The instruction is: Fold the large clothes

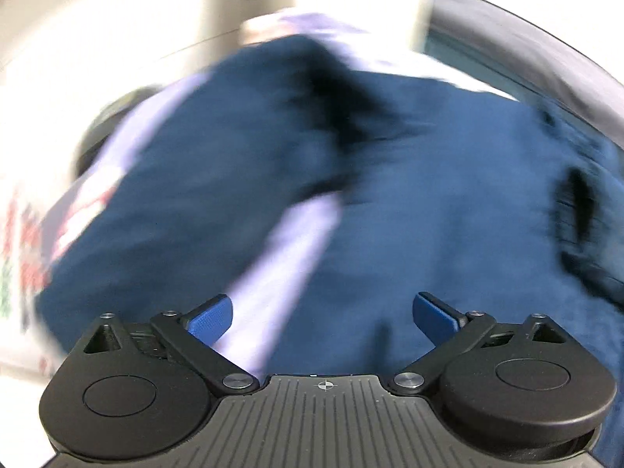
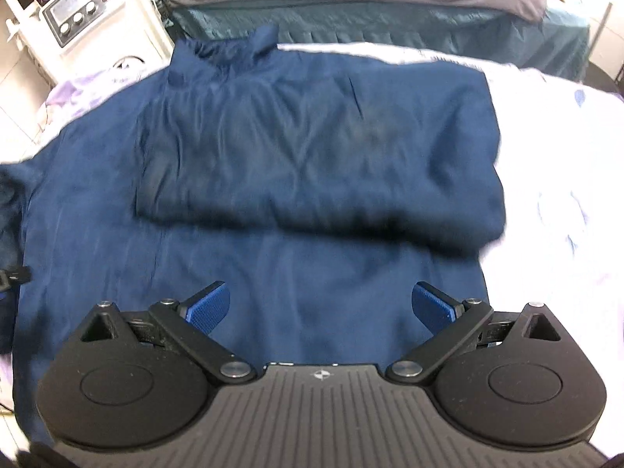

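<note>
The right hand-held gripper (image 2: pixel 321 306), blue pads spread wide and holding nothing, hovers over a navy garment (image 2: pixel 273 179) spread on a pale lilac bed sheet (image 2: pixel 546 179), its upper part folded over toward twelve o'clock. The left hand-held gripper (image 1: pixel 323 316), likewise open and empty, faces the same blurred navy cloth (image 1: pixel 429 195) from twelve to three o'clock. A white appliance (image 2: pixel 78 15) stands at eleven o'clock.

Both wrist views look forward and down over their own jaws onto the navy garment (image 2: pixel 296 148). The left sits close and blurred; the right sits farther back, bed (image 2: pixel 546 179) at 3 o'clock.
</note>
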Tool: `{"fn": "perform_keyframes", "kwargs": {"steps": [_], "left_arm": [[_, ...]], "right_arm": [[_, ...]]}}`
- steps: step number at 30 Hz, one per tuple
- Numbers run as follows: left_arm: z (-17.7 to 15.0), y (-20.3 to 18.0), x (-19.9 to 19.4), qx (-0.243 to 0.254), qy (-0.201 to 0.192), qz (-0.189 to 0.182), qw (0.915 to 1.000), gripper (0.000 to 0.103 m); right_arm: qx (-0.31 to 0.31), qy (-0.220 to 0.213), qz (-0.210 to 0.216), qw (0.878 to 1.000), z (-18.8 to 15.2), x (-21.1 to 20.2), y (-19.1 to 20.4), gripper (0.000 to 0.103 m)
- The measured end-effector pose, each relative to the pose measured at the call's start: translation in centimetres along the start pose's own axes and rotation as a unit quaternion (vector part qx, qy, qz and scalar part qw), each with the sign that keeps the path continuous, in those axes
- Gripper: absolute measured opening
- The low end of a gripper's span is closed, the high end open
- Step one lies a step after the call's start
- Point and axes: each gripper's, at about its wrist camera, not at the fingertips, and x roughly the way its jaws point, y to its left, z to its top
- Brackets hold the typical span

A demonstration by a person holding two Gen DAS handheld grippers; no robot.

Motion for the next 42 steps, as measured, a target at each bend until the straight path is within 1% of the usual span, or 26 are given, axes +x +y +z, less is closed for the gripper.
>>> {"fn": "perform_keyframes", "kwargs": {"steps": [3,5,7,11,13,17,18,19,21,23,24,26,27,29,30,31,32,33,35,36,37,38,39,40,41,42], "left_arm": [[-0.6,5.1,-0.8,-0.055,0.006,0.024,0.9982,0.103],[-1.0,8.0,-1.4,-0.092,0.0,0.015,0.9956,0.103],[-1.4,10.0,-1.5,-0.114,-0.003,0.012,0.9934,0.103],[-1.8,10.2,-1.9,-0.121,-0.014,0.019,0.9923,0.103],[-2.2,9.9,-2.6,-0.135,-0.024,0.008,0.9905,0.103],[-2.5,10.1,-3.2,-0.192,-0.049,-0.041,0.9793,0.103],[-2.2,10.5,-3.2,-0.206,-0.052,-0.048,0.9761,0.103],[-1.9,11.0,-3.1,-0.221,-0.054,-0.047,0.9727,0.103],[-1.3,12.3,-2.8,-0.244,-0.06,-0.024,0.9675,0.103],[-1.0,13.7,-3.1,-0.261,-0.072,0.019,0.9623,0.103],[-1.0,14.2,-3.3,-0.266,-0.077,0.032,0.9603,0.103],[-1.5,15.2,-3.4,-0.277,-0.083,0.037,0.9567,0.103],[-1.8,15.7,-3.0,-0.285,-0.073,0.03,0.9554,0.103],[-2.2,16.3,-0.6,-0.307,-0.014,-0.011,0.9517,0.103],[-2.3,16.2,0.6,-0.309,0.005,-0.029,0.9507,0.103],[-2.3,15.7,1.4,-0.3,0.006,-0.037,0.9533,0.103],[-2.0,14.9,2.0,-0.276,0.0,-0.035,0.9604,0.103],[-1.4,14.1,2.4,-0.252,-0.003,-0.03,0.9673,0.097],[0.4,12.8,3.3,-0.203,0.0,-0.032,0.9787,0.071],[1.4,12.2,3.4,-0.182,-0.002,-0.027,0.9829,0.067],[2.4,12.0,3.1,-0.157,-0.013,-0.018,0.9874,0.065],[3.9,11.8,2.6,-0.121,-0.033,-0.004,0.9921,0.062],[5.1,11.9,1.9,-0.092,-0.054,0.012,0.9942,0.058],[6.7,12.4,1.0,-0.065,-0.082,0.037,0.9938,0.057],[8.2,13.4,0.2,-0.049,-0.109,0.058,0.9911,0.057],[9.7,14.7,-0.7,-0.049,-0.132,0.074,0.9872,0.057]], "right_arm": [[0.012,0.011,0.002,1.0,-1.5,-0.7,0.0,0.1],[0.019,0.013,0.001,1.0,-2.1,-1.0,0.1,0.1],[0.021,0.011,-0.002,1.0,-2.6,-1.2,0.4,0.1],[0.015,0.008,-0.005,1.0,-3.0,-1.5,1.1,0.1],[0.009,0.006,-0.003,1.0,-3.1,-1.7,1.4,0.1],[0.007,0.005,-0.006,1.0,-3.2,-2.0,1.8,0.1],[0.008,0.007,-0.006,1.0,-3.2,-2.0,1.9,0.1],[0.009,0.007,-0.007,1.0,-3.2,-2.0,1.9,0.1],[0.009,0.008,-0.007,1.0,-3.1,-2.0,2.0,0.1],[0.007,0.011,-0.007,1.0,-3.1,-2.0,2.1,0.1],[0.006,0.011,-0.007,1.0,-3.1,-2.0,2.1,0.1],[0.007,0.011,-0.009,1.0,-3.2,-2.1,2.1,0.1],[0.008,0.011,-0.011,1.0,-3.2,-2.1,2.1,0.1],[0.014,0.014,-0.014,1.0,-3.2,-2.0,2.0,0.1],[0.016,0.016,-0.015,1.0,-3.2,-1.8,2.0,0.1],[0.016,0.018,-0.016,1.0,-3.1,-1.7,2.0,0.1],[0.014,0.018,-0.018,1.0,-3.1,-1.6,2.1,0.1],[0.01,0.017,-0.02,1.0,-3.0,-1.6,2.3,0.1],[-0.002,0.014,-0.023,1.0,-2.9,-1.5,2.7,0.1],[-0.01,0.014,-0.026,1.0,-2.8,-1.5,3.0,0.1],[-0.016,0.015,-0.027,0.999,-2.8,-1.4,3.2,0.1],[-0.021,0.015,-0.028,0.999,-2.7,-1.3,3.4,0.1],[-0.026,0.016,-0.027,0.999,-2.6,-1.3,3.6,0.1],[-0.029,0.016,-0.026,0.999,-2.6,-1.2,3.7,0.1],[-0.031,0.016,-0.027,0.999,-2.6,-1.2,3.9,0.1],[-0.031,0.016,-0.027,0.999,-2.5,-1.1,4.0,0.1]]}}
